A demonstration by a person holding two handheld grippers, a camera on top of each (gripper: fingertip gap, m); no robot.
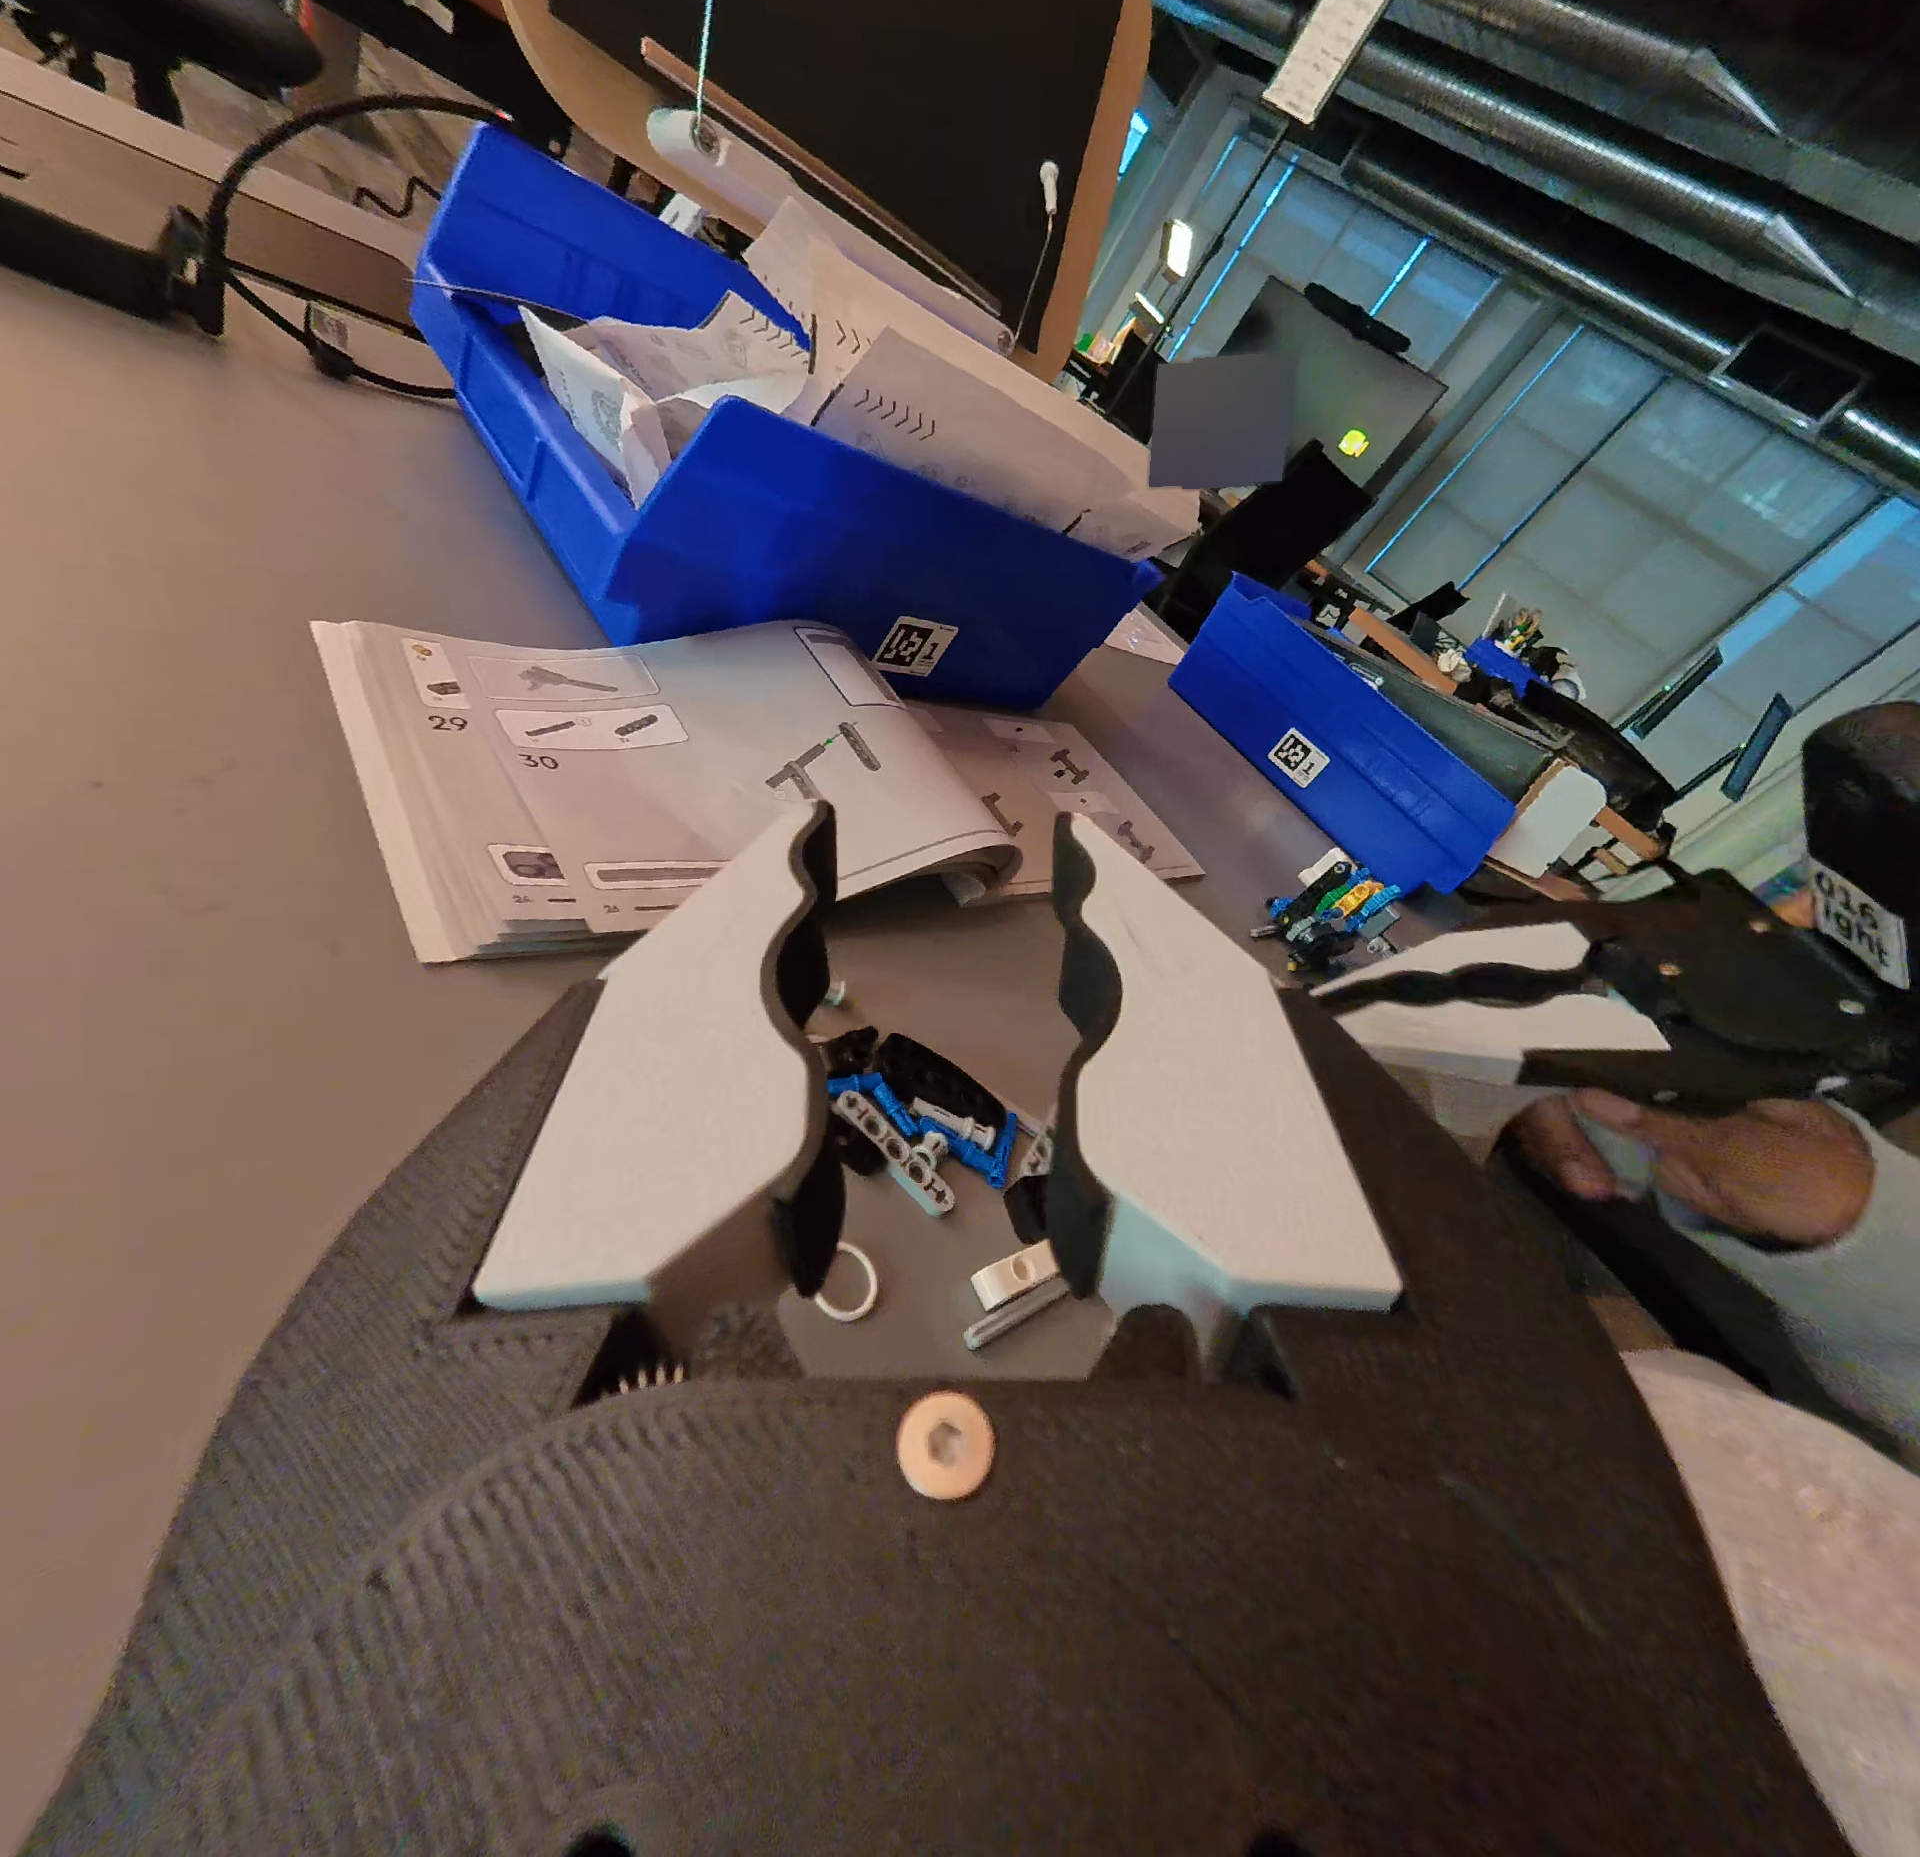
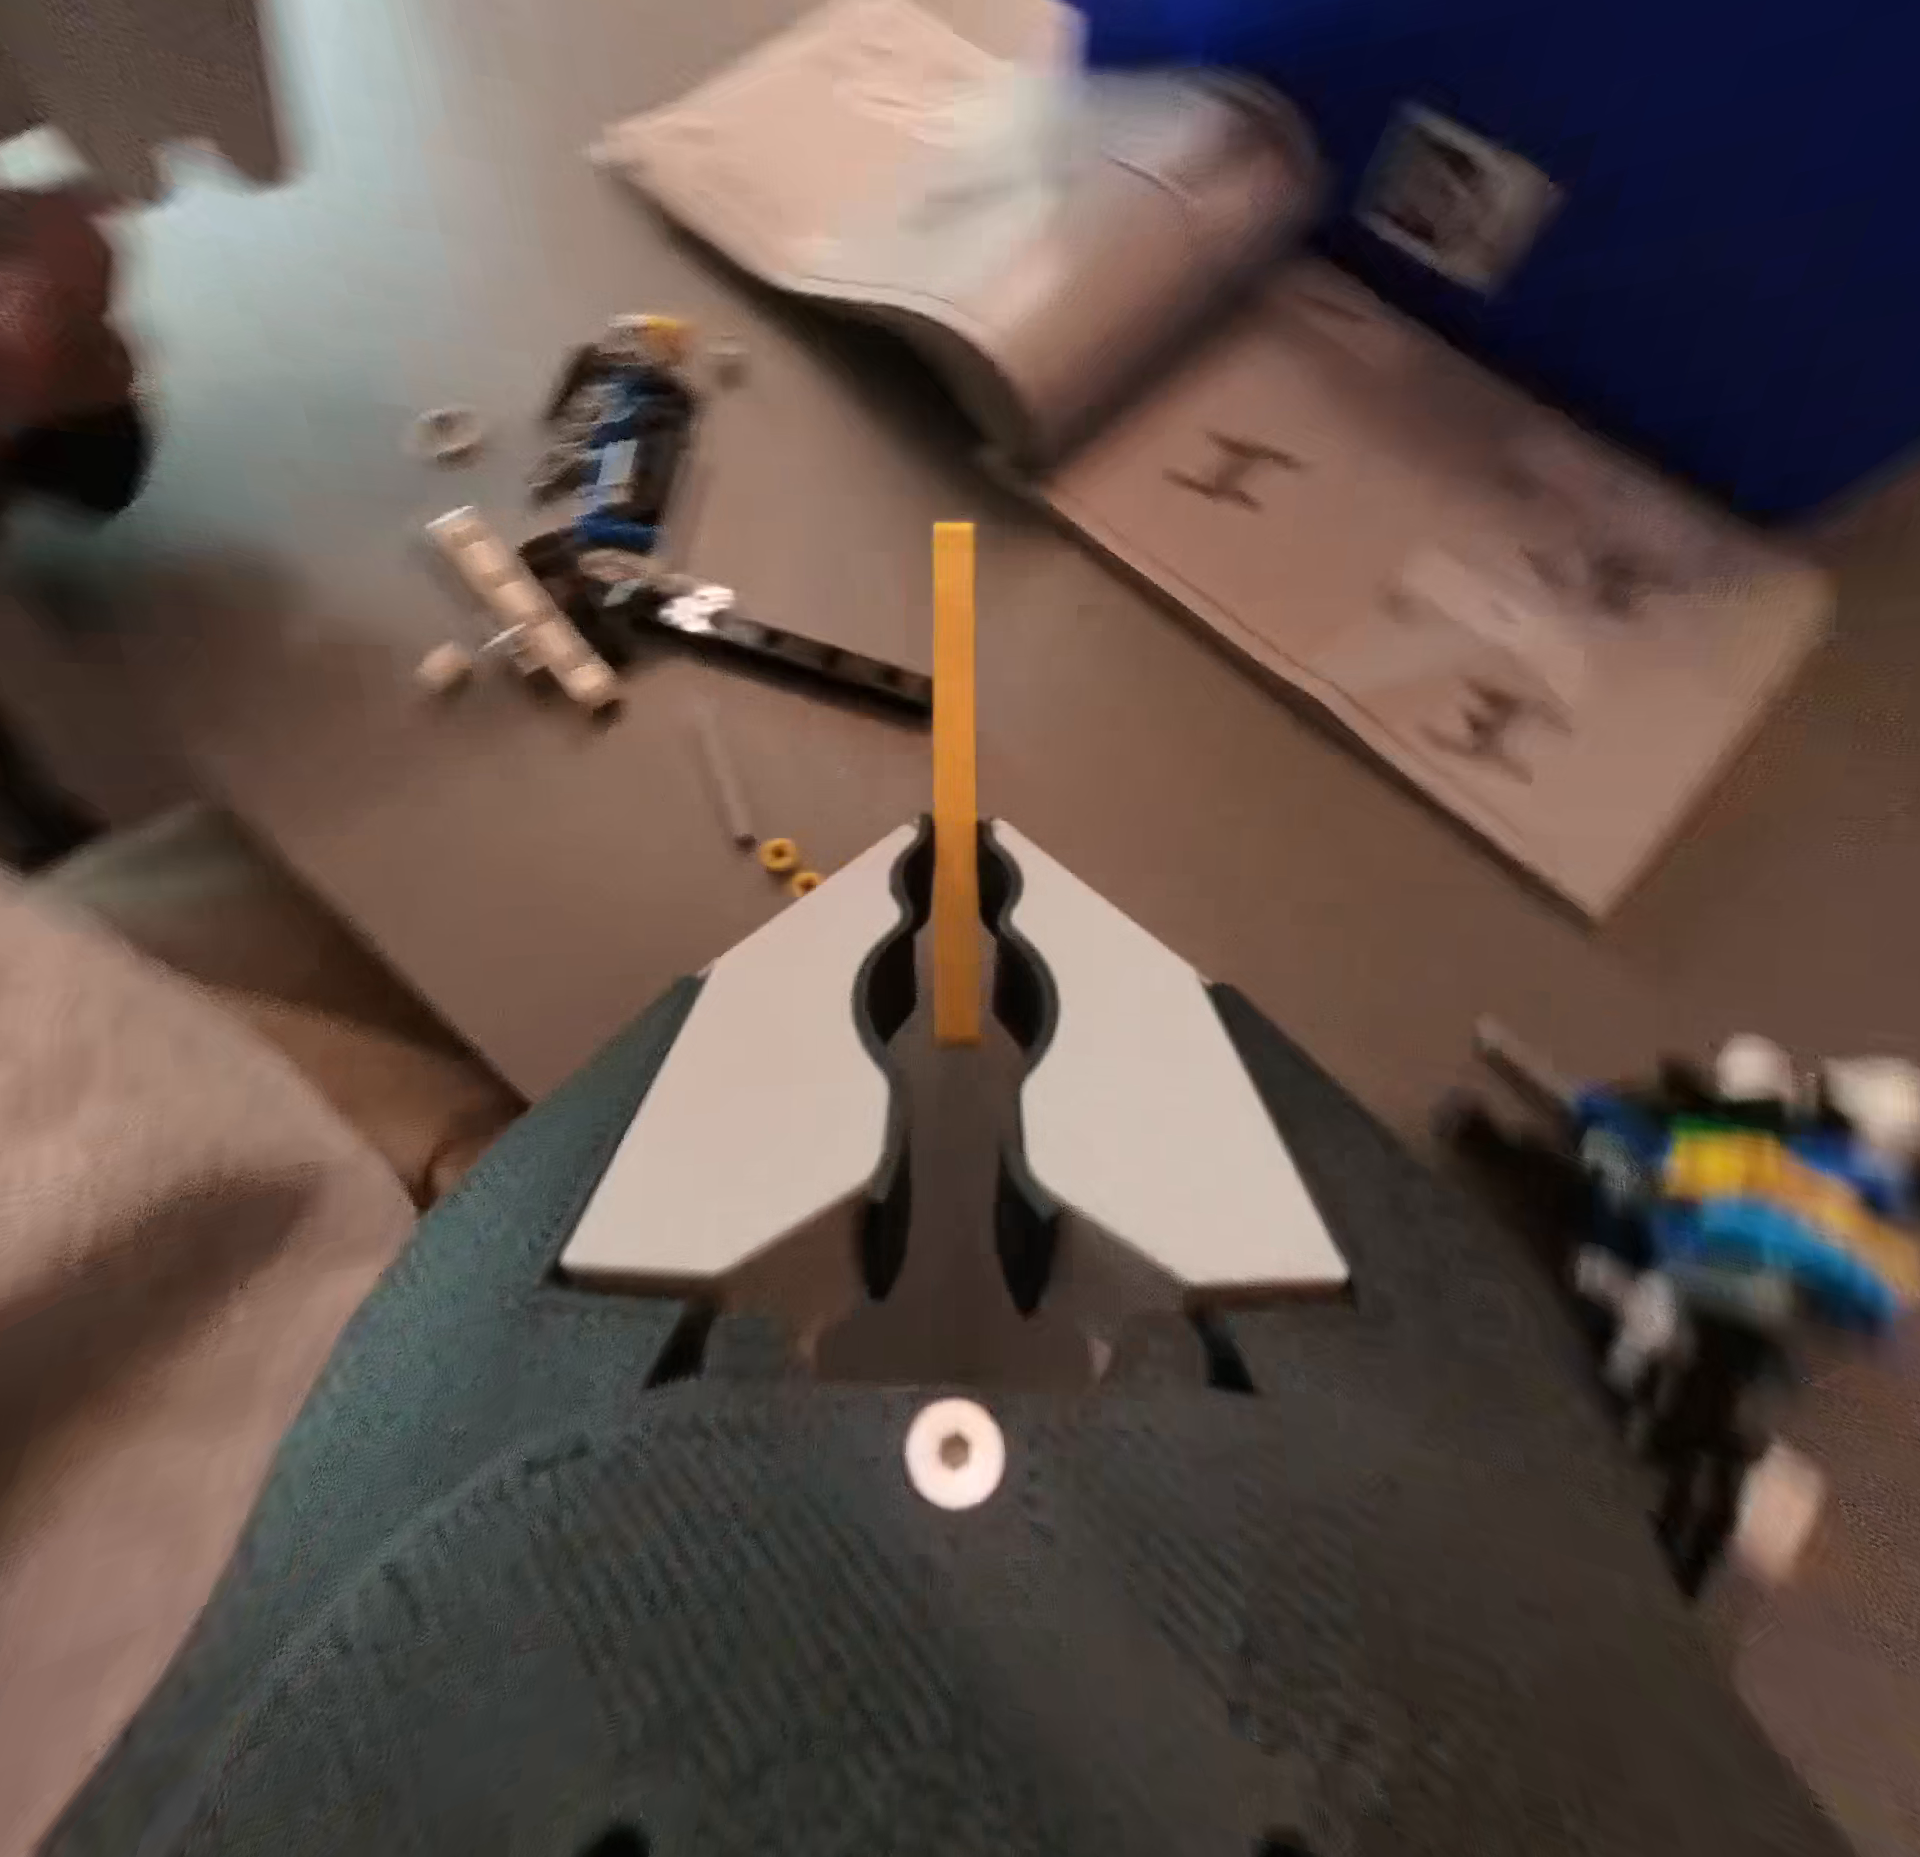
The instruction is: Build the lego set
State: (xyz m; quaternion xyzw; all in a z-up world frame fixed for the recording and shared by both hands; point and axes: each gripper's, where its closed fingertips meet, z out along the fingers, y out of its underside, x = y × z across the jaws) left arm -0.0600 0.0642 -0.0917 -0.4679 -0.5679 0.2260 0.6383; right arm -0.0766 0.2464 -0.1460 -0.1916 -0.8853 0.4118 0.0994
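Observation:
My left gripper [image 1: 940,836] is open and empty, just above a pile of loose black, blue and grey lego parts [image 1: 920,1116] on the grey table. A white ring [image 1: 849,1282] and a white piece [image 1: 1013,1277] lie nearer its base. My right gripper [image 2: 956,825] is shut on a thin yellow-orange lego strip [image 2: 954,685] that sticks out forward past the fingertips. It also shows in the left wrist view [image 1: 1340,992], at the right. A part-built blue, yellow and black lego model [image 2: 1704,1205] sits at the right; it also shows in the left wrist view [image 1: 1325,908].
An open instruction booklet [image 1: 665,779] lies on the table beyond the parts; it also shows in the right wrist view [image 2: 1403,602]. Behind it stand a blue bin [image 1: 790,519] full of paper bags and a second blue bin [image 1: 1340,737]. Two small yellow rings [image 2: 790,867] and a black beam [image 2: 810,659] lie ahead. The right wrist view is blurred. My hands' fingertips stand some 20 centimetres from each other. The left tips stand about 11 centimetres off the white piece [image 1: 1013,1277]. My right wrist view [image 2: 470,538] looks at it from another angle.

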